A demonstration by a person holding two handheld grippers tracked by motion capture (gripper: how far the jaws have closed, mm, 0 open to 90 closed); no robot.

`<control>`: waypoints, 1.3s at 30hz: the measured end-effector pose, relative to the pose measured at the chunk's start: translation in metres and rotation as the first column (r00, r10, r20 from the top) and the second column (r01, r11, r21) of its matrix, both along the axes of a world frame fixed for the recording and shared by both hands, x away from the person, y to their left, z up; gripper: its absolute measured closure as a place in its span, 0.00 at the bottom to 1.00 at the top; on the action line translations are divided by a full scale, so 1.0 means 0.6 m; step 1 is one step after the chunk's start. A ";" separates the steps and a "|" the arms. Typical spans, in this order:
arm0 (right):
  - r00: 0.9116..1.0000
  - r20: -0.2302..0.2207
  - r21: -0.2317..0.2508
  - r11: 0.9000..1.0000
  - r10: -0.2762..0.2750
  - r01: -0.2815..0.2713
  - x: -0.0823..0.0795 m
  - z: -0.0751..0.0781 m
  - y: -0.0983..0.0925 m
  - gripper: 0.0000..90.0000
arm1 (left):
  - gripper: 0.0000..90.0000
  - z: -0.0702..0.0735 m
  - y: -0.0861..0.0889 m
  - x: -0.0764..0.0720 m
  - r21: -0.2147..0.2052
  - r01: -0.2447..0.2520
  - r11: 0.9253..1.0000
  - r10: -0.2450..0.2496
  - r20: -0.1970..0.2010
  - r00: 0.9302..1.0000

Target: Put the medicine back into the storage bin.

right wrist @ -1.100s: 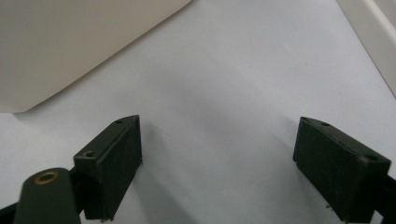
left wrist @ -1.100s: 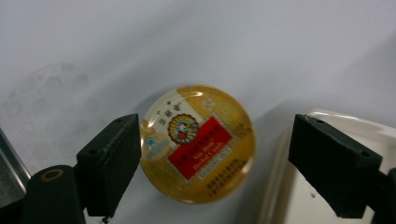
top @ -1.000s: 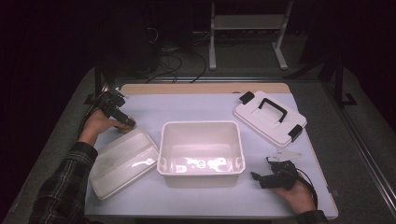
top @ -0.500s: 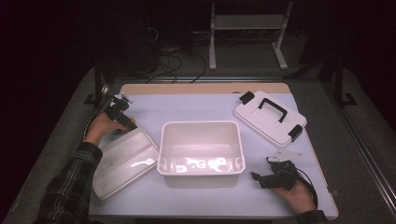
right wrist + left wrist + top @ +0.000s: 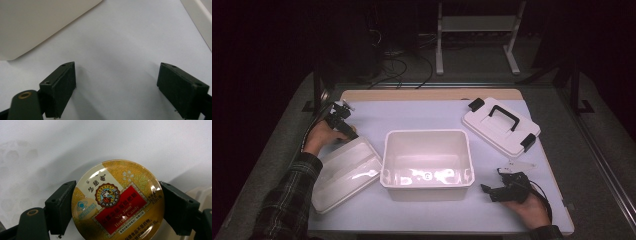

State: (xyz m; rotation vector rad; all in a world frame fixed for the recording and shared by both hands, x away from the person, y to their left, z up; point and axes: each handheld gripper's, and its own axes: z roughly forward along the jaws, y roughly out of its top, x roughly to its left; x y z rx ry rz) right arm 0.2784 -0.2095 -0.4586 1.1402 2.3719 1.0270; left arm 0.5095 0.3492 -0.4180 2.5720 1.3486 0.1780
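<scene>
- Now gripping round candy tin (image 5: 117, 202) in left gripper (image 5: 116, 207), jaws just closing onto its sides, near the desk (image 5: 422, 112) left edge.
- Right gripper (image 5: 117, 85) spread wide, holding nothing, near front right corner.

A round gold candy tin (image 5: 117, 202) with a red label lies flat on the tabletop, squeezed between the left tongs (image 5: 115, 210).

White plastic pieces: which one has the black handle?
The lid at the table's far right, with black handle and clips; the open bin and the tray have none.
</scene>
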 end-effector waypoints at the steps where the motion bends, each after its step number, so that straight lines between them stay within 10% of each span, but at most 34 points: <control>1: 1.000 0.000 0.000 1.000 0.000 0.000 0.000 0.000 0.000 0.16 | 0.22 0.001 0.001 0.000 -0.006 -0.006 1.000 0.006 0.004 1.000; 22: 1.000 0.000 0.000 1.000 0.000 0.000 0.000 0.000 0.000 0.16 | 0.22 0.141 -0.029 -0.036 -0.046 0.102 0.994 -0.099 0.054 0.994; 39: 1.000 0.001 0.001 1.000 0.000 0.000 0.000 0.000 0.000 0.16 | 0.22 0.229 -0.081 -0.105 -0.069 0.273 0.960 -0.265 0.097 0.959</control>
